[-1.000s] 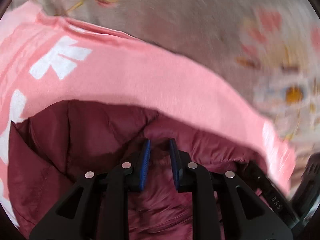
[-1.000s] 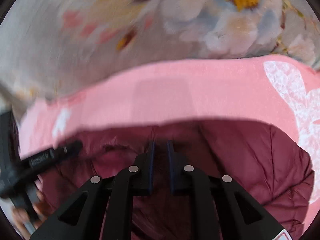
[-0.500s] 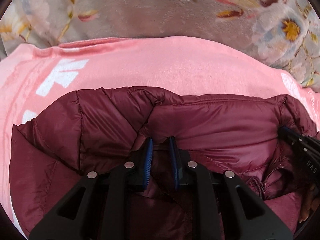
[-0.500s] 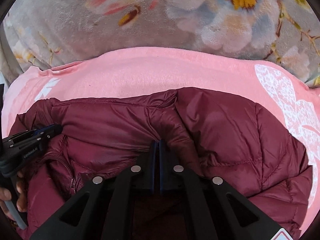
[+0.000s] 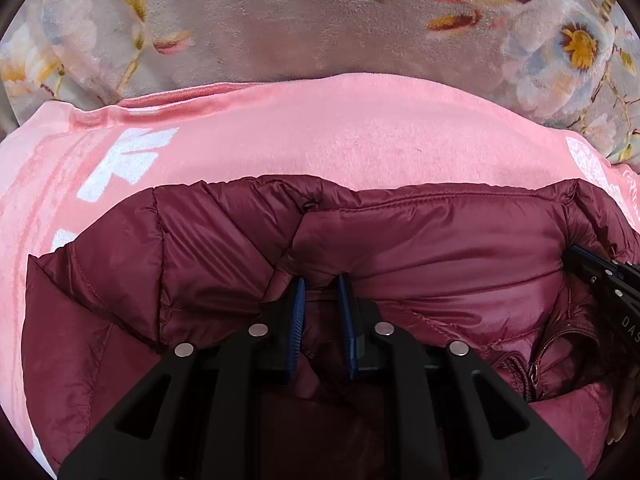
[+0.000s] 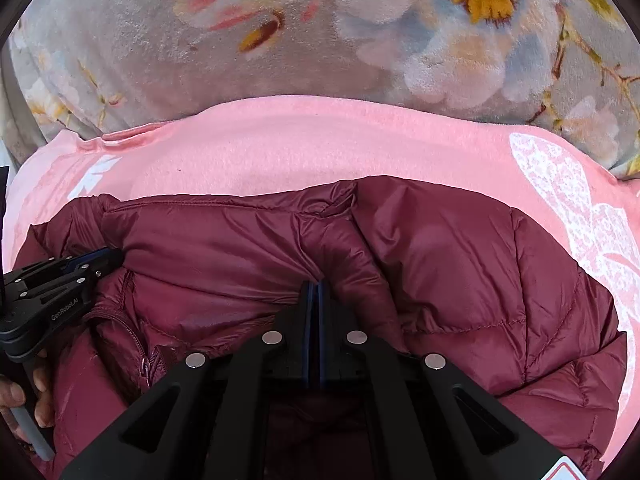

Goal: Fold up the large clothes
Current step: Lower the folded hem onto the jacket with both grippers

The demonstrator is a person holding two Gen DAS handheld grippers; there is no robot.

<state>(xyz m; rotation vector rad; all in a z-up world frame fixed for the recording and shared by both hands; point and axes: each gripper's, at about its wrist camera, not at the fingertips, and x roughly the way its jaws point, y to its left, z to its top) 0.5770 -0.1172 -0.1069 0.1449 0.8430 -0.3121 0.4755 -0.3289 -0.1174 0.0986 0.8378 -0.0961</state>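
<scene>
A maroon quilted puffer jacket point(image 5: 420, 248) lies on a pink blanket point(image 5: 320, 128), collar edge away from me. My left gripper point(image 5: 321, 284) is at the left collar area, its blue pads narrowly apart with a fold of jacket fabric between them. My right gripper point(image 6: 315, 286) is shut tight on jacket fabric at the right collar area point(image 6: 440, 256). The jacket's zipper point(image 6: 146, 360) shows between the two grippers. Each gripper shows in the other's view: the right one point(image 5: 608, 292), the left one point(image 6: 52, 284).
The pink blanket point(image 6: 320, 144) with white prints lies on a grey floral plush cover point(image 5: 320, 20), which spreads beyond it at the far side point(image 6: 280, 32). The person's hand point(image 6: 24, 400) holds the left gripper's handle.
Both grippers brought the jacket down from the air onto the pink blanket. The right gripper's jaws closed fully on the fabric. The views steadied from blur.
</scene>
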